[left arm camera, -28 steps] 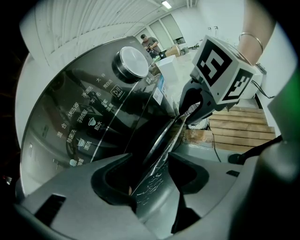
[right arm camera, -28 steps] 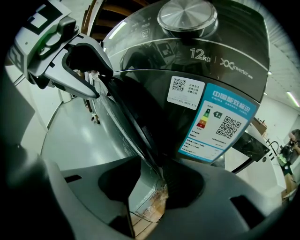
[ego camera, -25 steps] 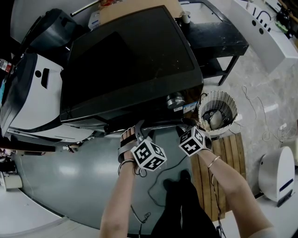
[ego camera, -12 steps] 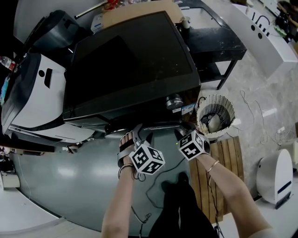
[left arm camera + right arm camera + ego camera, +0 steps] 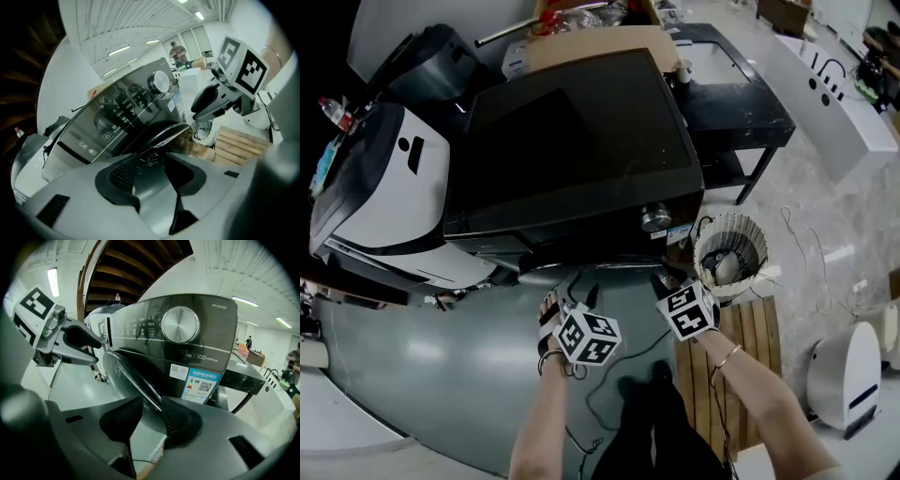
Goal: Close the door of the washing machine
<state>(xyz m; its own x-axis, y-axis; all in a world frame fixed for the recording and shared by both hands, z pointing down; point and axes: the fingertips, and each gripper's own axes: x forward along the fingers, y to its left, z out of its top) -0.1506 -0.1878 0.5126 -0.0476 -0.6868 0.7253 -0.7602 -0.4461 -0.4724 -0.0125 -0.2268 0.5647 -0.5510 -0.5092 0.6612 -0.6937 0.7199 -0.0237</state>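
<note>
The black washing machine (image 5: 572, 141) stands with its round door (image 5: 609, 263) swung out from the front. My left gripper (image 5: 581, 292) and right gripper (image 5: 664, 281) are side by side at the door's outer edge. In the left gripper view the door's chrome rim (image 5: 161, 138) runs down between the jaws of my left gripper (image 5: 150, 176). In the right gripper view the door (image 5: 126, 376) lies between the jaws of my right gripper (image 5: 145, 420), against the right pad, with a gap at the left pad. Both pairs of jaws have just been closing round the rim.
A white ribbed basket (image 5: 731, 246) stands at the machine's right front corner, with a wooden slatted board (image 5: 745, 328) beside it. A white appliance (image 5: 394, 187) is on the left and a black table (image 5: 741, 84) behind right. A cable (image 5: 609, 384) trails on the grey floor.
Both grippers have drawn back from the machine's front and sit lower in the head view. More of the door's silver edge shows between them and the machine.
</note>
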